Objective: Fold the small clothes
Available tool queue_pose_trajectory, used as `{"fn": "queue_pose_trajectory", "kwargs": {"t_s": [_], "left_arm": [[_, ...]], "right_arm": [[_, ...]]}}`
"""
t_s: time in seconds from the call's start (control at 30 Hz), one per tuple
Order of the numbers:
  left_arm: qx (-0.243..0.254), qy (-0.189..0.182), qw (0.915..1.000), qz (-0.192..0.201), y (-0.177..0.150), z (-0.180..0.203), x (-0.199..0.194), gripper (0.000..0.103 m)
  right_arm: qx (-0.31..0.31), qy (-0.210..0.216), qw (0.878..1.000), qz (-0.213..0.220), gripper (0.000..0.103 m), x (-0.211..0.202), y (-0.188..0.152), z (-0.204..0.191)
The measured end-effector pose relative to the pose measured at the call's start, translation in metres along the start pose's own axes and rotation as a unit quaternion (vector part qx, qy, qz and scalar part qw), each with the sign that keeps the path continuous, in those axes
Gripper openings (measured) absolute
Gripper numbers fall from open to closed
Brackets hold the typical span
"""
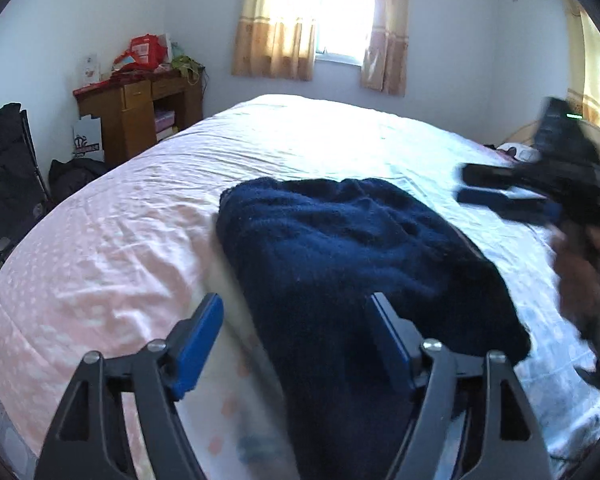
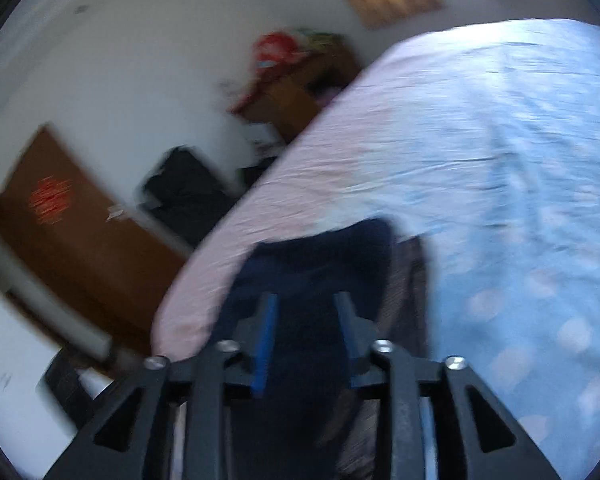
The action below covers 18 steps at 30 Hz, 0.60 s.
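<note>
a navy knitted garment (image 1: pixel 340 248) lies in a rumpled heap on the bed (image 1: pixel 112 240), on the pale pink-and-white sheet, near the bed's near edge and closer to its near left corner than to the far side. the left gripper (image 1: pixel 296 320) sits low over the near end of the garment with its blue-padded fingers (image 1: pixel 198 340) spread wide; one finger is over bare sheet, the other over the knit, nothing pinched between them. the right gripper (image 2: pixel 306 320) appears blurred in both views; its fingers stand apart at a narrower gap, with the dark garment (image 2: pixel 312 280) in front of and below them, and no cloth visibly clamped. a wooden desk (image 1: pixel 140 108) piled with red bags stands by the far wall, beside a curtained window (image 1: pixel 320 20)
</note>
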<state>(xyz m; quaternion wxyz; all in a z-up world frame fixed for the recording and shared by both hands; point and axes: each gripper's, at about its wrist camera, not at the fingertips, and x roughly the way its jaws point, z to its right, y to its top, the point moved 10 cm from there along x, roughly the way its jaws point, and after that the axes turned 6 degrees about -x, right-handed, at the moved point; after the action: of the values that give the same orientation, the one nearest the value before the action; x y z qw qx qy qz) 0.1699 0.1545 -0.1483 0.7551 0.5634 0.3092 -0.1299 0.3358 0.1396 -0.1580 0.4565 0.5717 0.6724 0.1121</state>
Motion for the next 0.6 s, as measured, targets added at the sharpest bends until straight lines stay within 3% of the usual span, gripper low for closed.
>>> {"fn": "queue_pose_trajectory", "kwargs": {"t_s": [0.07, 0.17, 0.2, 0.27, 0.33, 0.4, 0.47, 0.6], "left_arm": [[0.001, 0.019, 0.9998, -0.01, -0.004, -0.003, 0.014, 0.077], [-0.011, 0.042, 0.9985, -0.032, -0.016, -0.018, 0.041, 0.082], [-0.024, 0.036, 0.9984, -0.035, -0.02, -0.021, 0.043, 0.084], [-0.026, 0.038, 0.9985, -0.028, -0.024, -0.021, 0.04, 0.092], [-0.026, 0.047, 0.9984, -0.021, -0.025, -0.026, 0.04, 0.099], [-0.04, 0.041, 0.9981, -0.022, -0.026, -0.029, 0.039, 0.099], [-0.049, 0.039, 0.9978, -0.023, -0.026, -0.03, 0.035, 0.098], [-0.017, 0.059, 0.9981, -0.007, -0.023, -0.024, 0.011, 0.098]], "right_arm": [[-0.001, 0.039, 0.999, -0.034, 0.058, 0.007, -0.029, -0.018], [0.032, -0.007, 0.998, -0.051, 0.058, 0.016, -0.06, 0.015], [0.056, -0.012, 0.997, -0.053, 0.056, 0.017, -0.067, 0.029], [0.094, 0.037, 0.994, -0.034, 0.051, 0.014, -0.072, 0.043], [0.092, 0.05, 0.994, -0.025, 0.046, 0.012, -0.074, 0.046], [0.087, 0.053, 0.995, -0.024, 0.046, 0.009, -0.076, 0.045], [0.087, 0.049, 0.995, -0.023, 0.048, -0.002, -0.083, 0.04], [0.043, -0.009, 0.999, -0.011, 0.048, -0.023, -0.09, 0.032]]}}
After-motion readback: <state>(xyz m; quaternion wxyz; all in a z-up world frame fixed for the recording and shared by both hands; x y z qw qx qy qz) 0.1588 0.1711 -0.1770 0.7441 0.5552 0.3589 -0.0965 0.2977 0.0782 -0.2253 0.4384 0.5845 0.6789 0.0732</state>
